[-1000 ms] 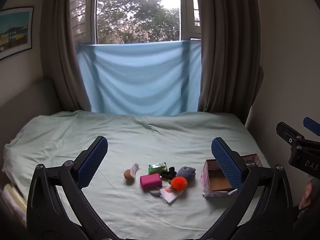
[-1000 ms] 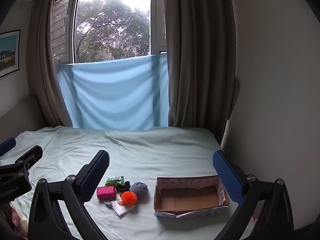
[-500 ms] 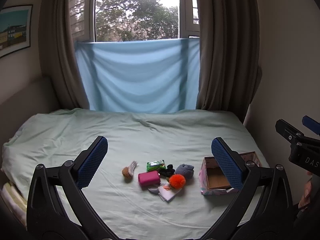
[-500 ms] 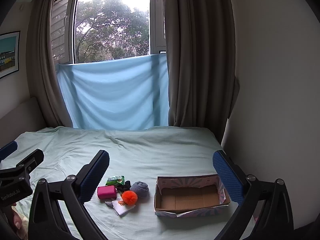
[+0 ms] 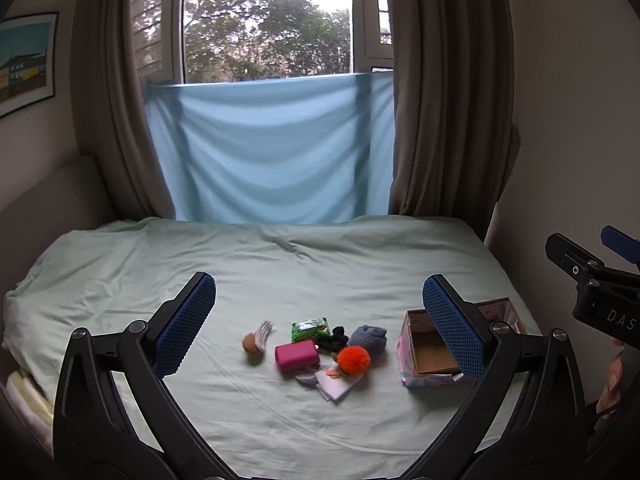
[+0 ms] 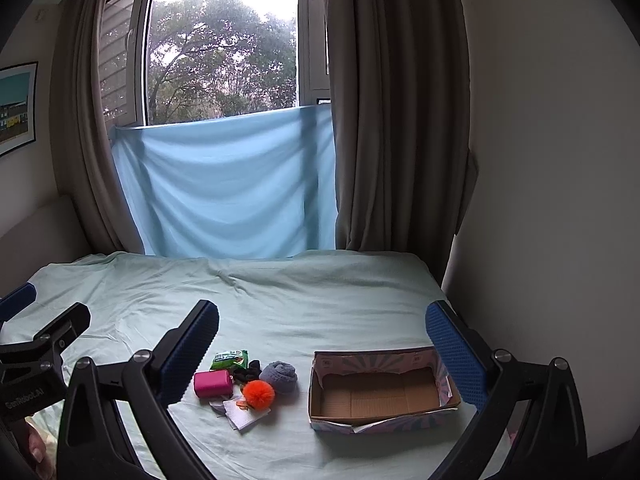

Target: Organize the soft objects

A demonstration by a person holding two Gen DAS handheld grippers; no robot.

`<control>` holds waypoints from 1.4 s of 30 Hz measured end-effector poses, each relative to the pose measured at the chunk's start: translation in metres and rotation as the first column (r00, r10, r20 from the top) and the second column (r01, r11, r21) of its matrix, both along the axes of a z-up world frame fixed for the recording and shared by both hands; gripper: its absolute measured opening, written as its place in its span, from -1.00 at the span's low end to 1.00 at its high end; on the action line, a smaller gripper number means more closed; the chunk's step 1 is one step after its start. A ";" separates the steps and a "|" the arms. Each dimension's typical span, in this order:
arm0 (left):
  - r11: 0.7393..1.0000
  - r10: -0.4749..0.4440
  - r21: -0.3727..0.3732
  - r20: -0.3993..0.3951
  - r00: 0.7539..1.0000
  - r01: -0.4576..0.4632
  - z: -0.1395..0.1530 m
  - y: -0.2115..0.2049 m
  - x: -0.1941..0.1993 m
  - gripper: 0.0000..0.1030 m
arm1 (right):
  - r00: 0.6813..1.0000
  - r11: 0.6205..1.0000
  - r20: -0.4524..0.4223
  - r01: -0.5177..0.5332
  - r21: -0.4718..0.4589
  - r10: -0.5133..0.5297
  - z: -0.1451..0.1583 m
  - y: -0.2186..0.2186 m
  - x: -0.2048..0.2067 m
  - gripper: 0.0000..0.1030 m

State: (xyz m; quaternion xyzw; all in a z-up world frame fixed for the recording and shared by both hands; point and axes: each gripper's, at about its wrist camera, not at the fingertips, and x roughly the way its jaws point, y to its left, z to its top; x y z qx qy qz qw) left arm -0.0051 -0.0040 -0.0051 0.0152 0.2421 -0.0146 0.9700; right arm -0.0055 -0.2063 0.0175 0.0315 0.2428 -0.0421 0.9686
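Note:
A small pile of soft things lies on the pale green bed (image 5: pixel 320 272): an orange pompom (image 5: pixel 353 359), a pink pouch (image 5: pixel 296 355), a grey-blue rolled sock (image 5: pixel 369 337), a black scrunchie (image 5: pixel 335 339), a green packet (image 5: pixel 310 327), a brown ball with a pale tuft (image 5: pixel 253 343) and white folded cloth (image 5: pixel 334 385). An empty open cardboard box (image 6: pixel 380 392) stands right of the pile. My left gripper (image 5: pixel 318 326) and right gripper (image 6: pixel 322 350) are open, empty and held well back from the pile.
The bed (image 6: pixel 280 292) reaches back to a blue cloth (image 6: pixel 228 188) under the window, with brown curtains on both sides. A wall (image 6: pixel 540 200) runs close along the bed's right edge. A framed picture (image 5: pixel 24 60) hangs on the left wall.
Both views have shifted slightly. The pile and the box sit a touch lower in the left wrist view. Nothing on the bed has moved and both grippers stay open.

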 end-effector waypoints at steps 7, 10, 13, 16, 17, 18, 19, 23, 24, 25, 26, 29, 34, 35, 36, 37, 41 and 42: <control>1.000 0.004 0.001 -0.002 1.000 -0.004 -0.001 0.001 0.000 0.99 | 1.000 1.000 -0.003 0.000 0.002 0.000 0.001 0.001 0.001 0.99; 1.000 0.007 0.002 -0.003 1.000 -0.007 -0.001 0.002 0.000 0.99 | 1.000 1.000 -0.007 0.001 0.004 -0.001 0.002 0.002 0.003 0.99; 1.000 0.009 0.001 -0.005 1.000 -0.009 -0.001 0.002 0.001 0.99 | 1.000 1.000 -0.007 0.002 0.005 -0.002 0.002 0.003 0.003 0.99; 1.000 0.008 0.002 -0.006 1.000 -0.008 -0.002 0.002 0.002 0.99 | 1.000 1.000 -0.008 0.003 0.004 -0.003 0.002 0.004 0.003 0.99; 1.000 0.007 0.001 -0.008 1.000 -0.007 -0.002 0.003 0.002 0.99 | 1.000 1.000 -0.008 0.002 0.004 -0.002 0.002 0.003 0.003 0.99; 1.000 0.007 0.001 -0.008 1.000 -0.007 -0.002 0.003 0.002 0.99 | 1.000 1.000 -0.009 0.002 0.004 -0.002 0.002 0.004 0.004 0.99; 1.000 0.007 0.002 -0.009 1.000 -0.006 -0.002 0.003 0.002 0.99 | 1.000 1.000 -0.011 0.001 0.004 -0.001 0.001 0.006 0.004 0.99; 1.000 0.002 0.007 -0.010 1.000 -0.002 -0.002 0.002 0.001 0.99 | 1.000 1.000 -0.011 0.000 0.002 0.000 0.000 0.008 0.004 0.99; 1.000 0.001 0.007 -0.010 1.000 -0.001 -0.002 0.002 0.001 0.99 | 1.000 1.000 -0.012 -0.001 0.002 0.001 -0.001 0.008 0.004 0.99; 1.000 0.000 0.008 -0.010 1.000 0.000 -0.002 0.002 0.001 0.99 | 1.000 1.000 -0.011 -0.001 0.002 0.001 -0.001 0.008 0.004 0.99; 1.000 0.000 0.009 -0.010 1.000 0.000 -0.002 0.002 0.001 0.99 | 1.000 1.000 -0.011 -0.001 0.002 0.001 -0.001 0.009 0.004 0.99; 1.000 -0.001 0.012 -0.011 1.000 0.001 -0.002 0.001 0.001 0.99 | 1.000 1.000 -0.012 -0.001 0.000 0.001 -0.001 0.009 0.004 0.99; 1.000 0.001 0.015 -0.011 1.000 -0.001 -0.002 -0.001 0.003 0.99 | 1.000 1.000 -0.011 0.000 -0.002 0.000 -0.001 0.008 0.004 0.99; 1.000 0.001 0.016 -0.011 1.000 -0.001 -0.003 -0.001 0.003 0.99 | 1.000 1.000 -0.011 0.000 -0.001 0.000 -0.001 0.008 0.004 0.99; 1.000 0.001 0.016 -0.011 1.000 0.000 -0.003 -0.001 0.003 0.99 | 1.000 1.000 -0.012 0.000 0.000 0.000 -0.001 0.008 0.004 0.99; 1.000 0.000 0.017 -0.012 1.000 0.001 -0.003 -0.001 0.004 0.99 | 1.000 1.000 -0.012 0.000 0.000 0.000 -0.001 0.008 0.004 0.99; 1.000 0.000 0.026 -0.017 1.000 0.000 -0.003 -0.003 0.005 0.99 | 1.000 1.000 -0.013 0.000 0.000 0.000 0.000 0.008 0.004 0.99; 1.000 0.000 0.027 -0.018 1.000 0.000 -0.004 -0.003 0.006 0.99 | 1.000 1.000 -0.013 0.000 0.001 0.000 0.000 0.008 0.004 0.99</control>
